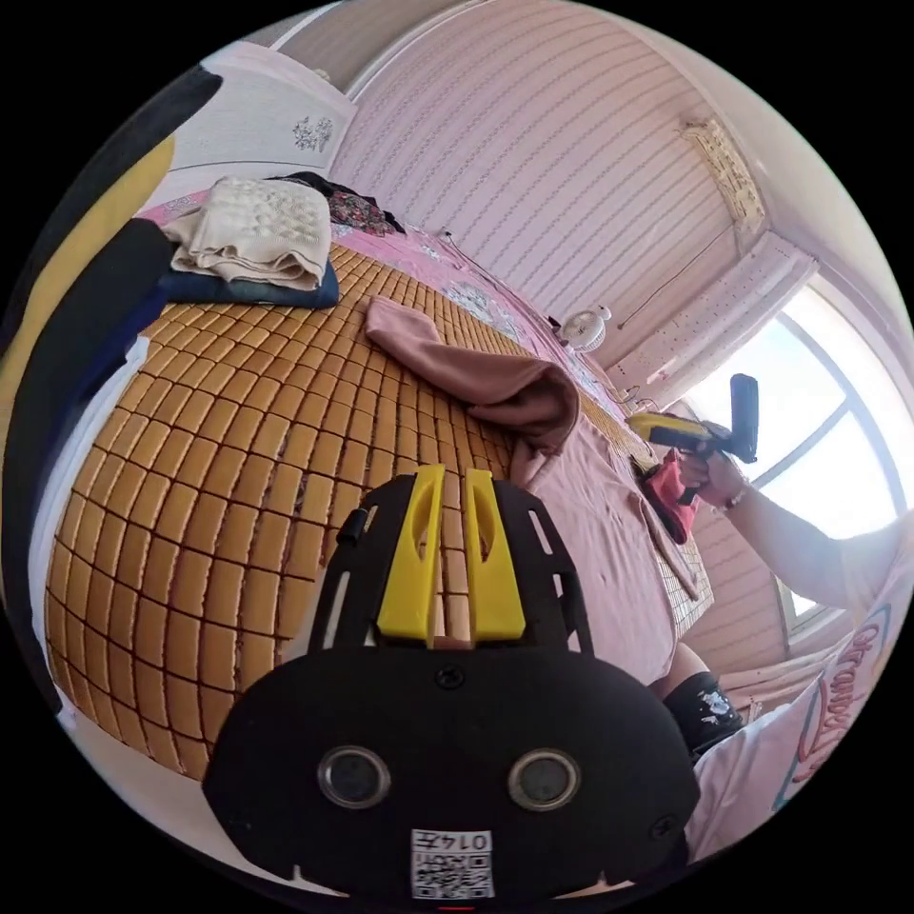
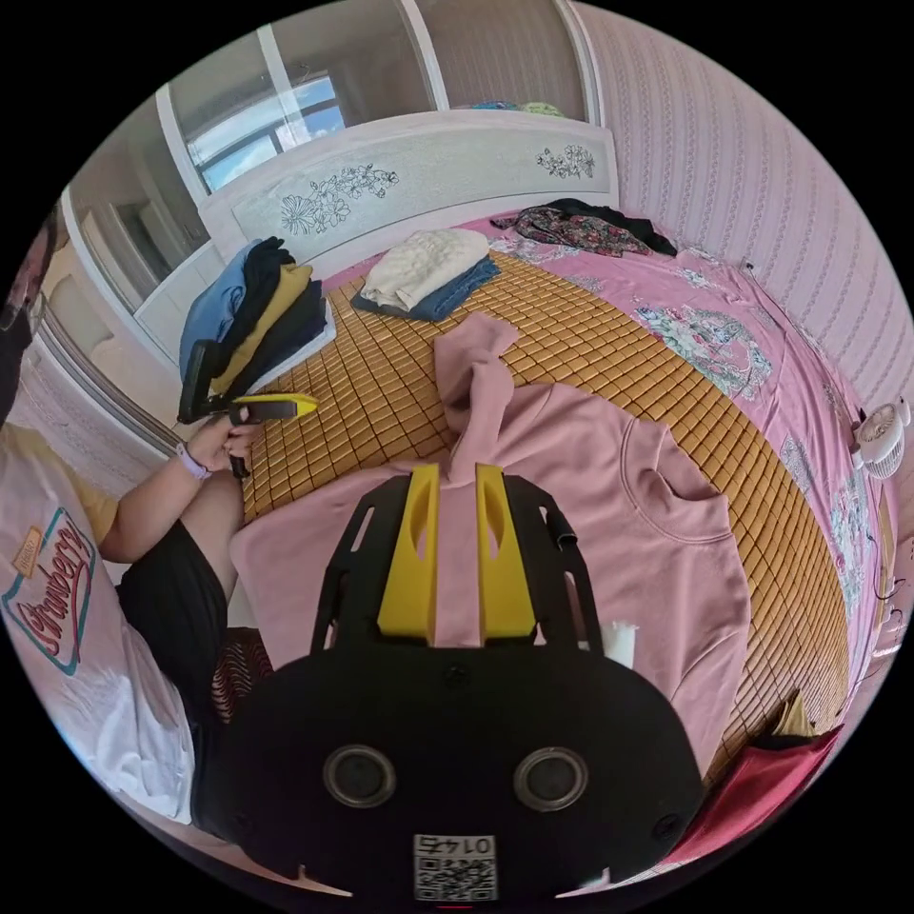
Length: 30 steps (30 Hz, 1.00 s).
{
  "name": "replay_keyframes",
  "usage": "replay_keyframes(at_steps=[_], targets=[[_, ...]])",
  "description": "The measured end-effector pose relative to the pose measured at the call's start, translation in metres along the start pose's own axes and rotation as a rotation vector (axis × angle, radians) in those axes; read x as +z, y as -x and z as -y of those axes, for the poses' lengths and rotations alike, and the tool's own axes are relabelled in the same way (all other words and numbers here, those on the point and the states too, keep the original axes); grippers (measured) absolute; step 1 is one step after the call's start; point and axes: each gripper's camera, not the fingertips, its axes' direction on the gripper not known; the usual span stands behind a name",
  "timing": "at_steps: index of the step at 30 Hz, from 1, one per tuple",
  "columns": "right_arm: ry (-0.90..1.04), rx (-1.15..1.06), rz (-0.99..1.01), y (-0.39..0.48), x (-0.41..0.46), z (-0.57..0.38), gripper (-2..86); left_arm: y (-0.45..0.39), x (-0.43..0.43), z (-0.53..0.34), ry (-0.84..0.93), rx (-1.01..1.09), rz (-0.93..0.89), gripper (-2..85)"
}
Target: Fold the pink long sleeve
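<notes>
Both grippers (image 1: pixel 454 476) (image 2: pixel 457 473) aloft, empty.

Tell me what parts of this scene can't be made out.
- Right gripper view: the pink long sleeve's near hem, behind the right tool.
- Left gripper view: the bamboo mat near edge, behind the left tool.
- Right gripper view: the stacked clothes, too bunched to tell apart.

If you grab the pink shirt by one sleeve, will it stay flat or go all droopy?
Probably droopy: the pink shirt already lies in soft folds, and its sleeve is bunched and bent. It would likely drag across the bamboo mat rather than slide stiffly.
</notes>
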Motion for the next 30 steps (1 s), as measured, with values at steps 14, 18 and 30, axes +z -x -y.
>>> replay_keyframes(at_steps=[14,18,30], targets=[[-0.052,0.142,0.031,0.024,0.009,-0.085,6.4,-0.089,0.162,0.117,0.412,0.528,0.389,6.7],[-0.074,0.18,0.037,0.017,0.009,-0.099,6.1,-0.091,0.129,0.105,0.401,0.51,0.454,4.1],[-0.104,0.164,0.181,0.034,0.044,-0.096,7.2,-0.054,-0.149,-0.057,0.123,0.159,0.538,6.0]])
